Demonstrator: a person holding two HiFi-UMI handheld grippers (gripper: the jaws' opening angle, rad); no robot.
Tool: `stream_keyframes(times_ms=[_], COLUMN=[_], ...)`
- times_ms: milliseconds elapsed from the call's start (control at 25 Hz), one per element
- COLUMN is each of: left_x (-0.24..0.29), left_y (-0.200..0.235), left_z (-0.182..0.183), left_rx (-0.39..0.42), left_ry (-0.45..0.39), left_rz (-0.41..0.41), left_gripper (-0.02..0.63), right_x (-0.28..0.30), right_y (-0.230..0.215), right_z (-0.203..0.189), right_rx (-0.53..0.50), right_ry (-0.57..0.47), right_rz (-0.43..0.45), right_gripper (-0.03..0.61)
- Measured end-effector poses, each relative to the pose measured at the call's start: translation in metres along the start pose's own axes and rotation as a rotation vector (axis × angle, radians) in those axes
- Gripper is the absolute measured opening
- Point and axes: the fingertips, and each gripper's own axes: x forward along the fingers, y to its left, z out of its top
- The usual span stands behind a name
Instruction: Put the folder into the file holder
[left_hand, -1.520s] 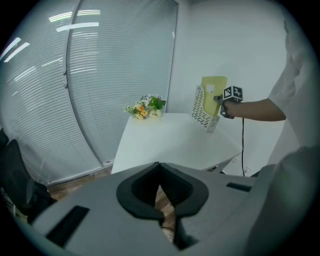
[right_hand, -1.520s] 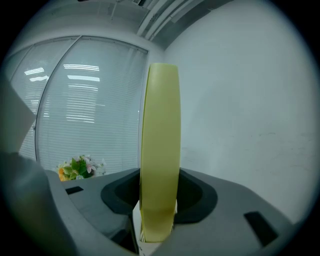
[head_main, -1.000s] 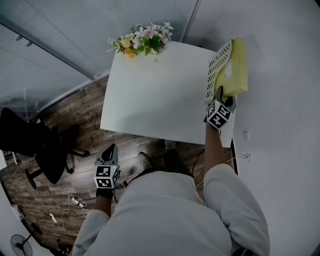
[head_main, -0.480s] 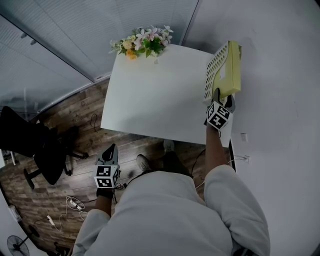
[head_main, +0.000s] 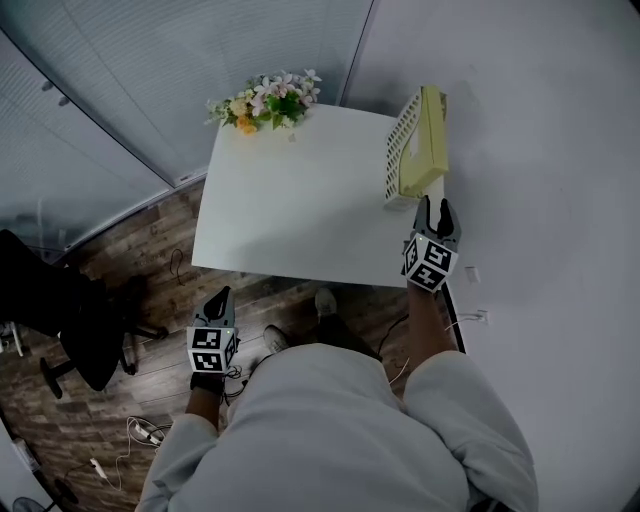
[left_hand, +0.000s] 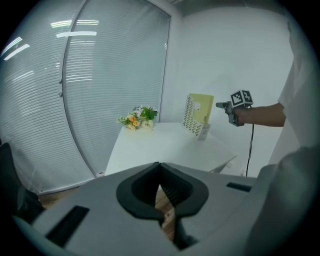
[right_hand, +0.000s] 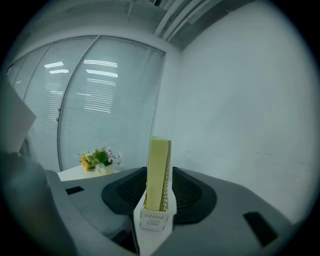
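The person's torso (head_main: 340, 430) blocks the near floor, and the file holder (head_main: 398, 160) hides the lower part of the yellow folder (head_main: 428, 135) standing in it at the white table's (head_main: 290, 200) far right edge, beside the wall (head_main: 540, 150). Flowers (head_main: 262, 100) sit at the far left corner. The right gripper (head_main: 434, 204) hovers just short of the holder, jaws apart and closing on nothing; the left gripper (head_main: 223, 295) hangs over wood floor (head_main: 130, 250), jaws together.
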Motion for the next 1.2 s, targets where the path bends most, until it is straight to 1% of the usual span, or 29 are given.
stream_keyframes(times_ms=[120,240,360,440,760,1200], left_x=[-0.001,-0.002,-0.005,-0.008,-0.020,-0.026], left_y=[-0.009,-0.017,-0.023,-0.027,-0.035,-0.048], left_z=[0.009,0.016,0.017,0.017,0.012,0.010], left_rx=[0.019,0.037,0.051,0.054,0.057,0.075], left_ry=[-0.028,-0.048,-0.062,-0.070,-0.083,-0.088], left_rz=[-0.020,-0.037,-0.049,-0.054,-0.060,-0.076], left_gripper=[0.008,0.008,0.008,0.008,0.008,0.008], right_x=[-0.029,-0.055,-0.078,-0.090,-0.128,-0.150], right_y=[-0.002,-0.004,-0.007,-0.009,-0.010,-0.010], right_z=[0.015,0.026,0.033,0.035,0.045,0.040], right_rx=[-0.013,-0.030,-0.041,-0.048,-0.061,-0.054], right_ry=[-0.039,-0.070,-0.088,-0.097,-0.121,-0.112], right_rz=[0.001,-0.004,-0.010,-0.014,0.003,0.025], right_gripper=[0.133,0.073,0.030,0.014,0.011,0.011])
